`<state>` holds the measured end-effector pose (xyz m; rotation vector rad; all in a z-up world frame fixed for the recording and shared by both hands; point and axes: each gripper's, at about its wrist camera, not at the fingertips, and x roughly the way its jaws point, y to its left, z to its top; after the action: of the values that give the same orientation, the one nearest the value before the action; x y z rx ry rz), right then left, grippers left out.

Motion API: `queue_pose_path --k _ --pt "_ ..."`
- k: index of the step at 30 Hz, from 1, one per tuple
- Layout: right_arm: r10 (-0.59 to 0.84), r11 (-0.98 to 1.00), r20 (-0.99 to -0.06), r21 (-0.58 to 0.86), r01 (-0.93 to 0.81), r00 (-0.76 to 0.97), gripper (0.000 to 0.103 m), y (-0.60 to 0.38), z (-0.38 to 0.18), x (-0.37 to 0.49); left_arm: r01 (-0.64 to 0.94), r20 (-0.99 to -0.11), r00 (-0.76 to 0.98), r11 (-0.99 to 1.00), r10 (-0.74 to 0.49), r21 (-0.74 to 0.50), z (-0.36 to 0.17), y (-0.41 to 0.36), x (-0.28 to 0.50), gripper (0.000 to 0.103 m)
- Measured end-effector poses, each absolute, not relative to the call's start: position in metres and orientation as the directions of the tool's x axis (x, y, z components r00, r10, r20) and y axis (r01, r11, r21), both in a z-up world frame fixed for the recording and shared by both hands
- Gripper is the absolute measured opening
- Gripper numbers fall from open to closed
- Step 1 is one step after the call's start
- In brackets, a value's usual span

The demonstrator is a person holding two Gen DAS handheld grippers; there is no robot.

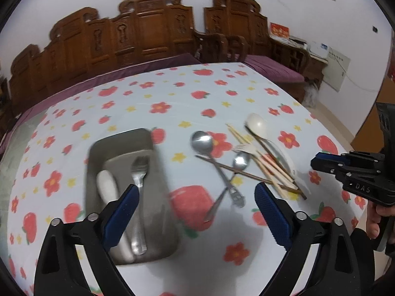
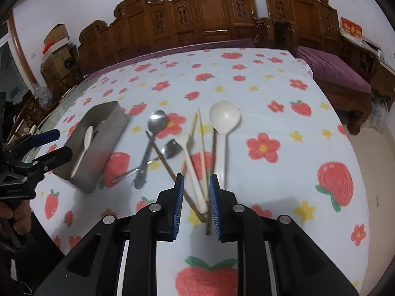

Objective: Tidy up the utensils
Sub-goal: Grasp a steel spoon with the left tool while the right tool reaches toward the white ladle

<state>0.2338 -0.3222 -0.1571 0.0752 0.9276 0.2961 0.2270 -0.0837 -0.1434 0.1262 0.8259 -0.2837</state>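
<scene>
1. The right gripper (image 2: 196, 204) is tilted down over the near handle ends of the loose pile, its jaws only slightly parted; the white fork (image 2: 191, 170) and chopsticks (image 2: 202, 153) lie between the pads, apparently unpressed.
2. The left gripper (image 1: 195, 212) is held wide open and empty, angled down between tray and pile.
3. Farther off, the metal tray (image 1: 98, 148) already holds 1 fork (image 1: 139, 185) and 1 white spoon (image 1: 108, 192), so sorting appears partly done.
</scene>
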Motion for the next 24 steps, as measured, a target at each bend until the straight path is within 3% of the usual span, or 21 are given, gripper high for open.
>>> queue_pose_path --k 9,17,19,24 --pt "0.292 0.955 -0.777 0.204 -0.216 0.558 0.024 -0.334 -0.164 0.238 0.32 -0.817 0.544 0.947 -0.191 -0.008 -0.183 -0.127 0.272 0.058" --pt "0.291 0.955 -0.775 0.2 -0.218 0.561 0.024 -0.335 -0.163 0.238 0.268 -0.859 0.502 0.962 -0.101 0.044 -0.21 -0.142 0.304 0.044" --pt "0.291 0.955 -0.774 0.202 -0.217 0.563 0.024 -0.336 -0.161 0.238 0.265 -0.868 0.491 0.962 -0.074 0.068 -0.214 -0.146 0.307 0.036" --pt "0.292 0.955 -0.771 0.209 -0.208 0.565 0.024 -0.339 -0.16 0.24 0.249 -0.891 0.452 0.965 -0.04 0.084 -0.226 -0.148 0.315 0.031"
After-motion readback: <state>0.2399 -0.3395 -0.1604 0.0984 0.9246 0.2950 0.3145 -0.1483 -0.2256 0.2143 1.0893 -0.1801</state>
